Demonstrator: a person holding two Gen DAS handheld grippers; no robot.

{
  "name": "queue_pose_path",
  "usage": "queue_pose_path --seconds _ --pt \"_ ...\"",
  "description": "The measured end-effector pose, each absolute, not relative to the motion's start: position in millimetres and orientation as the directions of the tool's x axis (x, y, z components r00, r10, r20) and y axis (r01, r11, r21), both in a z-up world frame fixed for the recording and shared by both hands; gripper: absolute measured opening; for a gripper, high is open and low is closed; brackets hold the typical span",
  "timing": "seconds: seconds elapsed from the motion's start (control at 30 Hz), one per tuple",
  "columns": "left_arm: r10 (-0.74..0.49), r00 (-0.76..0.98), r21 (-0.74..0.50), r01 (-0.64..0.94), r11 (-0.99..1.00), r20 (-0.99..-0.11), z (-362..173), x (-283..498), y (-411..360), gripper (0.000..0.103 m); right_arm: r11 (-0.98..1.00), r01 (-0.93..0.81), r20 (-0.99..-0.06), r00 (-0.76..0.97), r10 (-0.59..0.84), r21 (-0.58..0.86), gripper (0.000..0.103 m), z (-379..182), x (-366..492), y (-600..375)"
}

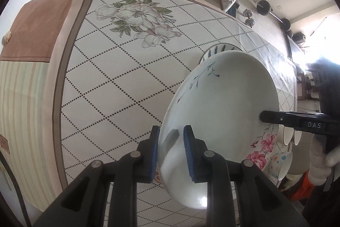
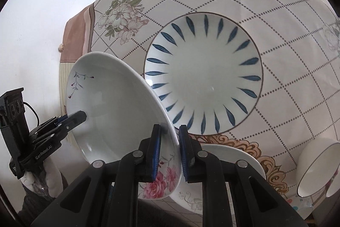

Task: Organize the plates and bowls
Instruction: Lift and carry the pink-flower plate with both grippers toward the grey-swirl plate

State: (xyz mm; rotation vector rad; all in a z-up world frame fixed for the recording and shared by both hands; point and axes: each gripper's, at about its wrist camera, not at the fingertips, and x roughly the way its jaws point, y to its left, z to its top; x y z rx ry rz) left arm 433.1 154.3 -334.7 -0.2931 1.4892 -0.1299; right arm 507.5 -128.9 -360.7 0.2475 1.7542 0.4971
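Note:
A white plate (image 1: 223, 99) with pink roses and a thin sprig is tilted above the tablecloth, held at two places on its rim. My left gripper (image 1: 171, 130) is shut on the near rim, one blue pad on each face. My right gripper (image 1: 263, 116) grips the opposite rim. In the right wrist view the same plate (image 2: 119, 110) leans up to the left, with my right gripper (image 2: 170, 128) shut on its lower rim and my left gripper (image 2: 83, 116) on its far left edge. A blue-leaf plate (image 2: 204, 78) lies flat on the table beyond it.
Another white plate (image 2: 235, 155) lies beneath the right gripper. A white bowl (image 2: 316, 167) rests on its side at the right. A dotted bowl (image 1: 280, 163) and other bowls (image 1: 286, 135) stand near the table edge. The checked tablecloth (image 1: 119, 82) spreads left. A person's gloved hand (image 1: 318, 163) holds the right gripper.

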Motion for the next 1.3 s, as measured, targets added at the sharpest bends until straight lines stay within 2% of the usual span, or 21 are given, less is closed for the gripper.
queue_pose_path --seconds 0.6,1.3 --pt "-0.258 -0.029 -0.260 0.093 0.961 -0.966 -360.8 406.9 35.0 0.020 0.892 0.118 -0.867 -0.210 0.451 0.436 0.019 -397.3 414.5 -261.5" --pt "-0.187 -0.105 -0.200 0.141 0.970 -0.977 -396.9 394.8 7.3 0.020 0.909 0.119 -0.872 -0.257 0.416 0.399 0.019 -437.6 389.1 -271.3"
